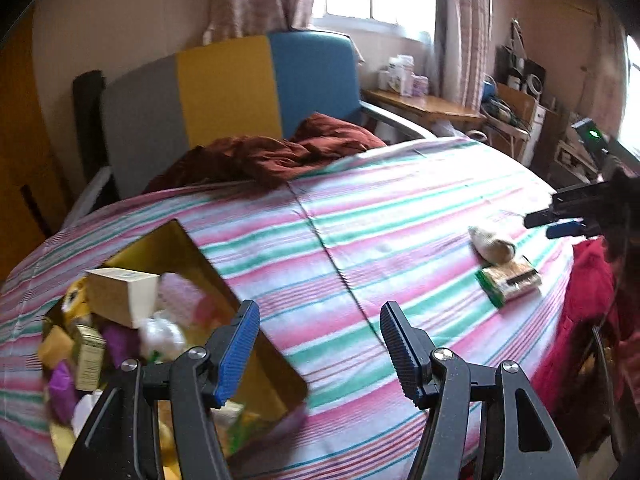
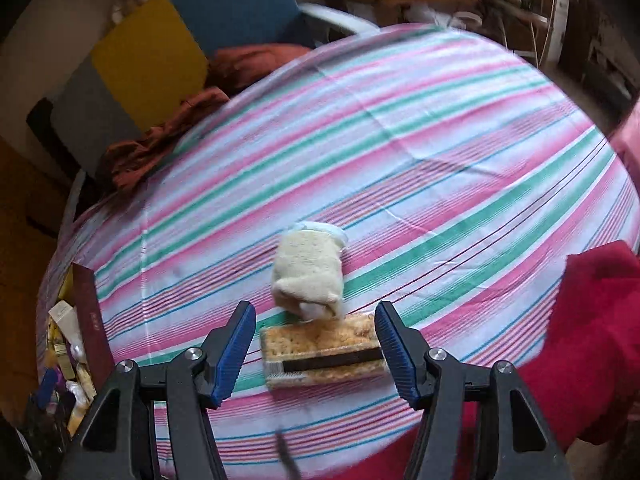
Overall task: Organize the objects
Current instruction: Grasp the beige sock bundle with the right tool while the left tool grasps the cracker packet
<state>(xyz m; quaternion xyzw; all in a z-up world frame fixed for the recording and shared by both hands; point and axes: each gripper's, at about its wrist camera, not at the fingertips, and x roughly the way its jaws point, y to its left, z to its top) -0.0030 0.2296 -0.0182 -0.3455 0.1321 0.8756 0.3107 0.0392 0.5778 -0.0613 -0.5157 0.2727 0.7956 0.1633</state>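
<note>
Here, in the left wrist view, the left gripper (image 1: 320, 344) hangs with jaws apart and empty beside a gold box (image 1: 208, 256) crowded with collected items on the striped bedsheet (image 1: 400, 208). In the right wrist view, the right gripper (image 2: 316, 346), jaws apart, straddles a cracker packet (image 2: 320, 354), likely lining up a grasp; a rolled cream cloth (image 2: 308, 268) touches the packet's far edge.

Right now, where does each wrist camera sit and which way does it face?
Left wrist: behind the open left gripper, angled down across the striped bedsheet, over the gold-lined box of packets; right gripper shows at the right edge.
Right wrist: behind the open right gripper, looking steeply down at the cracker packet and rolled cream cloth.
Shared: cracker packet, cloth, box, sheet, colour-block headboard.
</note>
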